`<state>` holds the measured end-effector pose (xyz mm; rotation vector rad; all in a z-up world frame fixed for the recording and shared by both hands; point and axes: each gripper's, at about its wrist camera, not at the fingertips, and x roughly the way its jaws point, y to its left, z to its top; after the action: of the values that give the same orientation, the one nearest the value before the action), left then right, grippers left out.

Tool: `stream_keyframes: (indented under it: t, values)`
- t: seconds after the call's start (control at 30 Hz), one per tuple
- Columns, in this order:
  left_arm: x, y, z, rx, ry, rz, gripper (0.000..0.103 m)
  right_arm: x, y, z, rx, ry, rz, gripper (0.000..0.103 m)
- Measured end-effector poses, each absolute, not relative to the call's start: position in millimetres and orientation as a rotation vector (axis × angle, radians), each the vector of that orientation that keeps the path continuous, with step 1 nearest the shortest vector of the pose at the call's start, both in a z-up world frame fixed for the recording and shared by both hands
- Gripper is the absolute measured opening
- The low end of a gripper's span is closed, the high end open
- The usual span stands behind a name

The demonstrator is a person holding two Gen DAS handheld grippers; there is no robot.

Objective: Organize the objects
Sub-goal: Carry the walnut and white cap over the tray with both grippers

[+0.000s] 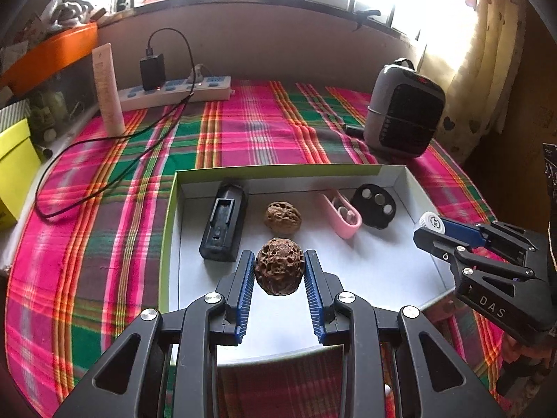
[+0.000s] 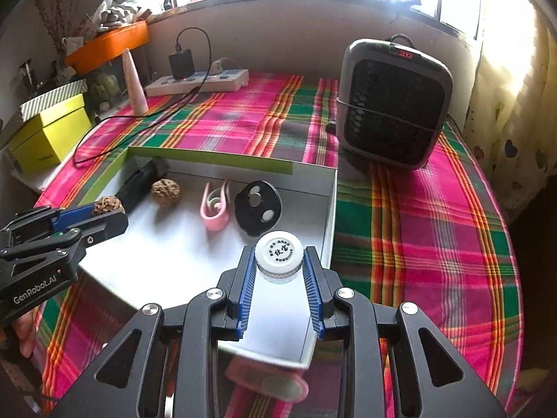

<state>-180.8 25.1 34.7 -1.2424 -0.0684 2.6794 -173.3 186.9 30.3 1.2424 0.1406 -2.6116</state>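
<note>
Our left gripper (image 1: 278,273) pinches a walnut (image 1: 279,265) across its widest part; the shell is hard, light and rough, so we judge the ribbed pads will hold without crushing. It hangs over the white tray (image 1: 400,271), with a second walnut (image 1: 282,216) at twelve o'clock. At three o'clock our right gripper (image 2: 278,266) clamps a small white-capped bottle (image 2: 278,256) below its cap; smooth and probably slippery, best taken by its sides.

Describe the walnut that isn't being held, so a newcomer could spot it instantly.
Find the shallow white box with the green rim on the plaid cloth. The loose walnut lies on its floor between the black charger and a pink clip: paler, wrinkled, ungripped.
</note>
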Motion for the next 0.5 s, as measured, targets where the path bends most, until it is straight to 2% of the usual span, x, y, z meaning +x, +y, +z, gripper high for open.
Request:
stream_keyframes:
  t: [0.5]
  values:
    - [-200.3, 23.5, 23.3, -1.287, -0.061, 2.663, 0.026, -187.5, 173.1, 20.1, 1.26, 0.221, -2.589, 0.029]
